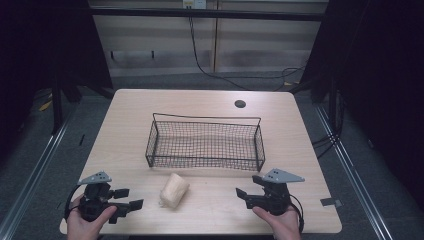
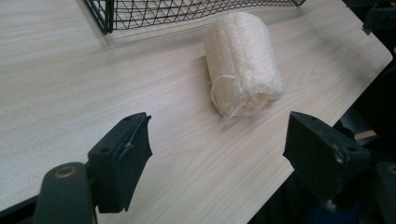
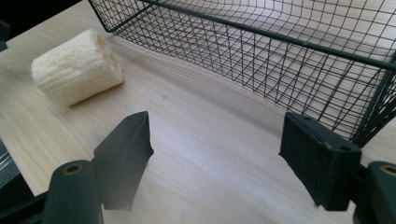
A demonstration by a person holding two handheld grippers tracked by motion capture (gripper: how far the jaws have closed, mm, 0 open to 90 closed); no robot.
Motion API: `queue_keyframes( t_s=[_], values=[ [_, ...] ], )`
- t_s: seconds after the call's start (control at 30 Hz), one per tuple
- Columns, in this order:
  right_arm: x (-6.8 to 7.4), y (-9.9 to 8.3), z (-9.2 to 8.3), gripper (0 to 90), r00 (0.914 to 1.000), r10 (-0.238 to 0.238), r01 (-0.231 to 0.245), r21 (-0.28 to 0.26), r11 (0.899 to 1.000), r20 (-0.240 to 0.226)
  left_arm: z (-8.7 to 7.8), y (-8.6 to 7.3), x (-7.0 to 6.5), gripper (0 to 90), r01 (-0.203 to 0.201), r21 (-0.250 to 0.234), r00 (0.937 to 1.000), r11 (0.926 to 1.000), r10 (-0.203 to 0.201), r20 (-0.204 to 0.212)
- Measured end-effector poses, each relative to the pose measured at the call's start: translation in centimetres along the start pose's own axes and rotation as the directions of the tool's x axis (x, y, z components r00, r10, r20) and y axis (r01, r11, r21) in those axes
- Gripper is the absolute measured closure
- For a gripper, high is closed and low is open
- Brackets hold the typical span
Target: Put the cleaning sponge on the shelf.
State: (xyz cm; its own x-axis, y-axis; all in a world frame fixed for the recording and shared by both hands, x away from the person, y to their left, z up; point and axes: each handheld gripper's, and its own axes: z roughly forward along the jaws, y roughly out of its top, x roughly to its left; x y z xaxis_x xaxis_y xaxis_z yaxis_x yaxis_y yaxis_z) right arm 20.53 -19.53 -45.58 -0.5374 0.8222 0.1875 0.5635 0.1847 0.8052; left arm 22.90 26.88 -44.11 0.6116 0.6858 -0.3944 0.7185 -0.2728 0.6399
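The left gripper [image 1: 126,198] is held at the near left corner of the table [image 1: 125,110], its jaws spread wide with nothing between them. The right gripper [image 1: 245,195] is held at the near right, equally wide open and empty. Between the two, on bare wood, a pale loofah roll [image 1: 174,190] is laid on its side, apart from both. In the left gripper view the roll [image 2: 243,63] is seen ahead of the open jaws, a thin loop of string hanging at its near end. Just beyond it, a black wire basket [image 1: 205,141] is set at mid-table, empty. In the right gripper view the basket's mesh wall [image 3: 280,56] is seen close ahead, with the roll [image 3: 74,65] off to one side.
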Motion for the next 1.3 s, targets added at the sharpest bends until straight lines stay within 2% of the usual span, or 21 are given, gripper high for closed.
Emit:
queue_keyframes(
  t_s=[0.1, 0.23, 0.5, 0.7, 0.77, 0.87, 1.0, 1.03, 1.1, 1.13, 1.2, 1.3],
  values=[
    [0.2, 0.0, 0.2, 22.2, 0.9997, -0.011, 0.012, 0.029, 1.000, -0.022, 0.2, 0.1, 0.0, 22.3, 0.006, 0.008, 1.0000, 0.9999, -0.006, 0.004],
    [0.4, 0.0, 0.2, 19.6, 0.9994, -0.015, 0.015, 0.014, 1.000, -0.030, 0.1, 0.5, -0.3, 22.3, -0.015, 0.024, 0.9999, 0.9996, 0.015, -0.008],
    [0.3, 0.0, 0.1, 17.3, 0.9994, 0.015, -0.015, 0.001, 1.000, -0.031, 0.8, 1.6, -1.7, 22.3, -0.071, 0.078, 0.9975, 0.9944, 0.071, 0.002],
    [0.4, -0.1, 0.1, 17.8, 0.9985, 0.035, -0.034, 0.015, 0.999, -0.041, 1.4, 2.7, -2.4, 22.2, -0.081, 0.125, 0.9967, 0.9888, 0.081, 0.011],
    [0.4, -0.1, 0.1, 17.9, 0.9979, 0.041, -0.040, 0.024, 0.999, -0.050, 1.5, 3.0, -2.6, 20.8, -0.092, 0.128, 0.9957, 0.9875, 0.090, 0.022],
    [0.5, 0.0, 0.2, 17.9, 0.9980, 0.040, -0.038, 0.033, 0.999, -0.048, 1.7, 3.2, -2.8, 20.9, -0.096, 0.129, 0.9953, 0.9870, 0.095, 0.018],
    [0.4, 0.0, 0.3, 17.7, 0.9983, 0.037, -0.035, 0.038, 0.999, -0.046, 2.4, 3.8, -3.5, 23.7, -0.102, 0.174, 0.9947, 0.9794, 0.100, 0.024],
    [0.4, 0.0, 0.3, 17.7, 0.9983, 0.037, -0.035, 0.038, 0.999, -0.046, 2.4, 3.8, -3.5, 23.7, -0.102, 0.174, 0.9947, 0.9794, 0.100, 0.024],
    [0.3, 0.0, 0.2, 17.7, 0.9978, 0.044, -0.042, 0.043, 0.998, -0.050, 2.9, 4.2, -3.8, 23.7, -0.115, 0.214, 0.9933, 0.9699, 0.112, 0.029],
    [0.3, 0.0, 0.2, 17.7, 0.9978, 0.044, -0.042, 0.043, 0.998, -0.050, 2.9, 4.2, -3.8, 23.7, -0.115, 0.214, 0.9933, 0.9699, 0.112, 0.029],
    [0.3, 0.0, 0.2, 17.6, 0.9978, 0.041, -0.038, 0.046, 0.998, -0.051, 3.2, 4.8, -3.8, 23.5, -0.122, 0.233, 0.9925, 0.9648, 0.120, 0.020],
    [0.4, 0.0, 0.2, 17.8, 0.9978, 0.037, -0.034, 0.049, 0.998, -0.055, 3.4, 5.2, -4.0, 23.3, -0.113, 0.243, 0.9936, 0.9633, 0.112, 0.016]
  ],
)
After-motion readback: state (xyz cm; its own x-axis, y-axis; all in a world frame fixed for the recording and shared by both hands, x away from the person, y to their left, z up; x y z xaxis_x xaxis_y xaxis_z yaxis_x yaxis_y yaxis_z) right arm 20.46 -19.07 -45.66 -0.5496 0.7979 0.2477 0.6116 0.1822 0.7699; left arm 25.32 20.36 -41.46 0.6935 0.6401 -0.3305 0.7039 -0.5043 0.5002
